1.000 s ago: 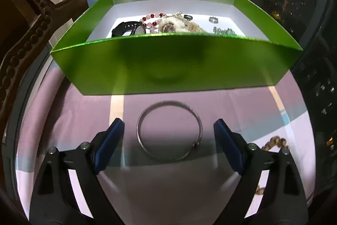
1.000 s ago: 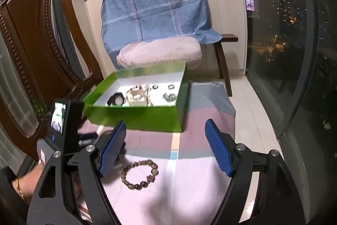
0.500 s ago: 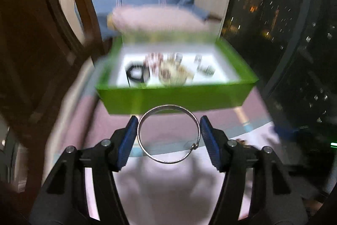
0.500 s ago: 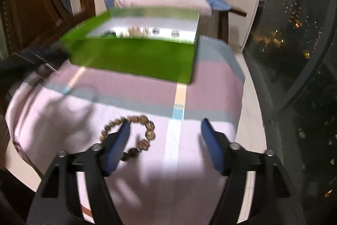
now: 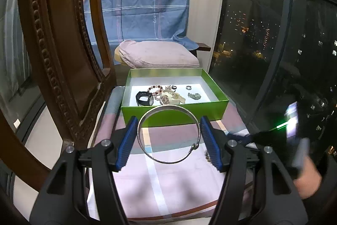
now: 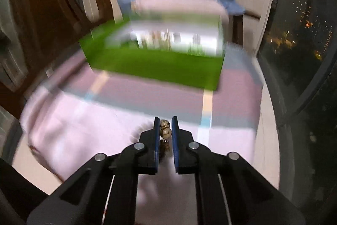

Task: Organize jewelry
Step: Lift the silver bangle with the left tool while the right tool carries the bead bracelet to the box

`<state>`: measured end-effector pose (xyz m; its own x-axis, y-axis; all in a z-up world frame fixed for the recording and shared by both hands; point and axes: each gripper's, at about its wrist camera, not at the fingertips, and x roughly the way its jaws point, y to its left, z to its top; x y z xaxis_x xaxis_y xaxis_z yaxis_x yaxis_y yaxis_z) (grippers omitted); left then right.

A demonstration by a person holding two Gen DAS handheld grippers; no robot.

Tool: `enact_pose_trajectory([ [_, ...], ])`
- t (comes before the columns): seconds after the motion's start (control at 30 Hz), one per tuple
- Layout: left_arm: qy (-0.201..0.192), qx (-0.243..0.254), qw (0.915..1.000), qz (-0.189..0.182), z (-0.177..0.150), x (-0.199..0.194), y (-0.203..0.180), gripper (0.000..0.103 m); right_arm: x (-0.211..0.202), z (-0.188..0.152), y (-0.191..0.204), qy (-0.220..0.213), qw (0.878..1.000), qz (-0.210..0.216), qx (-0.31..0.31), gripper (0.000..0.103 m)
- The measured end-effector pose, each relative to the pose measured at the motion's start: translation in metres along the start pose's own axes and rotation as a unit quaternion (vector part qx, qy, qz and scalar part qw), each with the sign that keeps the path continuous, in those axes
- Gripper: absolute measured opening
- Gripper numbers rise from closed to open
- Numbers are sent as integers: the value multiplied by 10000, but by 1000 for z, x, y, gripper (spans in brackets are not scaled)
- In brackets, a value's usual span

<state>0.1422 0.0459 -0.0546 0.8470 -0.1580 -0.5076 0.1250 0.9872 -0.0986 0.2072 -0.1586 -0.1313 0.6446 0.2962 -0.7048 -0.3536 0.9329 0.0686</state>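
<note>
While your left gripper (image 5: 168, 133) clamps the silver bangle (image 5: 168, 134) by its two sides, held up off the striped cloth (image 5: 168, 178) just on the near side of the green box (image 5: 174, 112), your right gripper (image 6: 165, 130) is pinched tight on the beaded bracelet (image 6: 165, 130), two speckled beads showing between the pads. The box sits at the far end of the cloth with a black watch (image 5: 144, 98), a pale watch (image 5: 171, 98) and small rings inside; the right view is blurred, so the rest of the bracelet is unclear.
</note>
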Motion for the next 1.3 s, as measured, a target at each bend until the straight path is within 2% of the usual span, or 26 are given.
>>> enact_pose_trajectory([
  [0.13, 36, -69, 10000, 42, -2, 3, 4, 60, -57, 13, 3, -726, 9973, 144, 37, 11],
  [0.23, 62, -87, 9999, 97, -3, 3, 5, 60, -71, 8, -1, -860, 9961, 188, 112, 11],
  [0.87, 207, -11, 9998, 67, -9, 7, 3, 60, -67, 8, -7, -871, 9957, 245, 222, 11],
  [1.0, 288, -35, 9996, 35, -9, 11, 5, 60, -62, 37, -6, -1011, 9945, 247, 150, 11],
  [1.17, 336, -29, 9994, 13, -10, 14, 6, 60, -44, 101, -18, -1296, 9908, 193, 328, 11],
  [1.23, 376, -75, 9993, -5, -11, 15, 9, 60, -27, 122, -25, -1201, 9917, 174, 413, 11],
  [1.27, 391, -103, 9992, -11, -10, 16, 11, 60, -18, 128, -29, -1135, 9923, 171, 473, 13],
  [1.3, 408, -131, 9991, -11, -10, 17, 12, 60, -7, 132, -33, -1036, 9932, 148, 520, 28],
])
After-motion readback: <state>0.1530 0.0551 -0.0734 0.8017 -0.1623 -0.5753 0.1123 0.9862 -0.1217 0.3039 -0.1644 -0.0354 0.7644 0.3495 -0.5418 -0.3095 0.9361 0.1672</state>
